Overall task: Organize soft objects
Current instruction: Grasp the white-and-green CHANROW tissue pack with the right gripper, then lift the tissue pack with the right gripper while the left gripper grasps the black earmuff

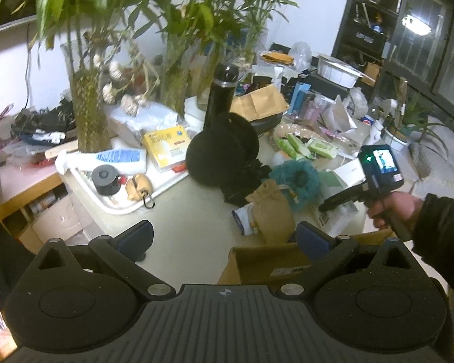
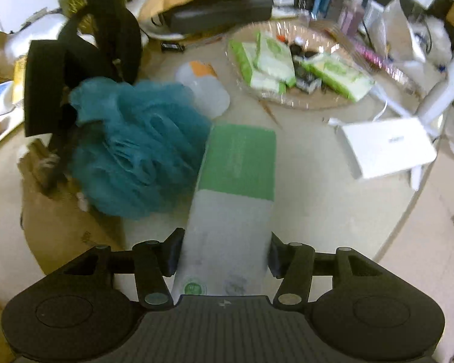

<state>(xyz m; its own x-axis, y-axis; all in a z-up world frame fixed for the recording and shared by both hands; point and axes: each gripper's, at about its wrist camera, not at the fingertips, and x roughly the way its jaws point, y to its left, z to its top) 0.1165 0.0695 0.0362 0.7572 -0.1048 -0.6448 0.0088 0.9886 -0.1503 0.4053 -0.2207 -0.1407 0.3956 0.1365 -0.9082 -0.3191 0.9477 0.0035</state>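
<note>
Cluttered table (image 1: 178, 211); right gripper (image 2: 224, 257) jaws clamp tissue pack (image 2: 236, 187); left gripper (image 1: 224, 239) jaws wide, empty.

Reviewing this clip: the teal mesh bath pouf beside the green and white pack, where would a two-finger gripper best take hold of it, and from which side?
Probably from above, pinching the bunched centre of the teal mesh pouf. Its ruffles are loose and would likely slip, while the gathered middle is denser. The green and white pack, held in the right gripper, crowds one side and black items the other, so the top is the open approach.
</note>
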